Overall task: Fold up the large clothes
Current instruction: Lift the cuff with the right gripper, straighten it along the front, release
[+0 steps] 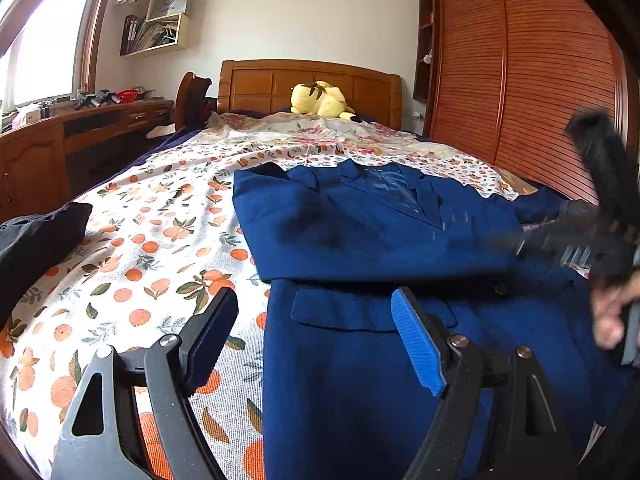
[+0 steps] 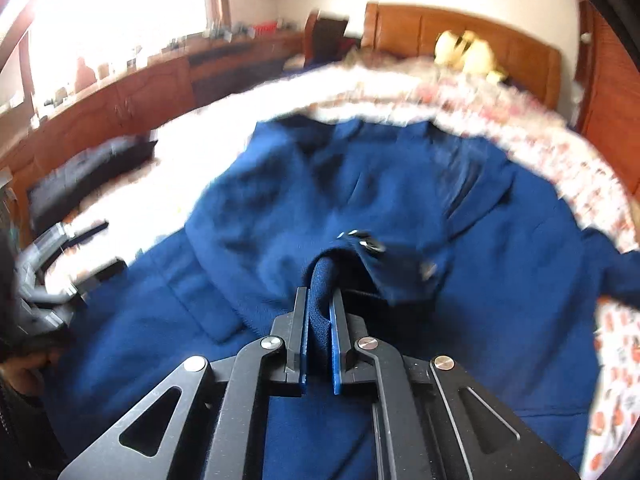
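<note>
On the orange-print bedspread [image 1: 152, 248], toward its right half, a blue jacket [image 1: 360, 232] is spread flat with its collar toward the far headboard [image 1: 308, 84]. A raised fold of the blue jacket [image 2: 322, 280] is pinched tight between the jaws of the right gripper [image 2: 320, 312]. The left gripper [image 1: 320, 332] is held wide and empty over the jacket's near left edge, and a dark garment [image 1: 36, 240] is seen at the far left.

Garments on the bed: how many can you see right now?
2. The blue coat lies spread across the bedspread, a fold of it pinched in the right tongs. A dark garment sits folded near the bed's left edge. More may lie outside both views.
</note>
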Available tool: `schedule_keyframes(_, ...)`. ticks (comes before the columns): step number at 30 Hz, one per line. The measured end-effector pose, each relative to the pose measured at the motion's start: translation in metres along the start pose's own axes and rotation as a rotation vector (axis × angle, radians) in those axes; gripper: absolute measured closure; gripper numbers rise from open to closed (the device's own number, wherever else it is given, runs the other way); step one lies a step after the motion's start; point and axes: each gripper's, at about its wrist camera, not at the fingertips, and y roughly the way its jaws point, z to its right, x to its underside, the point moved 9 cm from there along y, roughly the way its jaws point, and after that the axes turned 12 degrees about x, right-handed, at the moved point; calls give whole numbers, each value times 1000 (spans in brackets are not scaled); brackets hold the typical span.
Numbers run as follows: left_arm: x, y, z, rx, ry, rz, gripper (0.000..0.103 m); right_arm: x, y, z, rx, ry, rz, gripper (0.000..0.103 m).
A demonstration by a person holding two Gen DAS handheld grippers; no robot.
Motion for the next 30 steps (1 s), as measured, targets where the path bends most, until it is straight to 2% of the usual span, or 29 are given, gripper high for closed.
schedule_keyframes(6,0,2,1,-3,9,-5,23,-27,-70,35,90,2,156,95)
schedule_keyframes(11,0,3,2,-6,16,-9,23,-11,-104,60,179,-20,186,95)
schedule_keyframes(15,0,4,3,-8,18,-13,23,23,-106,78,240,0,124,95)
schedule_keyframes(19,0,4,3,-12,17,-16,23,57,-92,78,272,3,45,95)
schedule_keyframes(22,0,6,4,-19,21,-17,23,75,-79,75,262,22,-19,95)
schedule_keyframes(25,1,5,6,-23,28,-16,23,88,-67,69,216,29,-95,94)
schedule_keyframes(28,1,5,5,-24,31,-15,23,92,-64,65,213,6,-121,84)
schedule_keyframes(29,1,4,5,-24,32,-14,23,92,-64,66,216,-1,-124,77)
schedule_keyframes(30,1,5,5,-24,32,-14,23,91,-66,67,216,-2,-126,66)
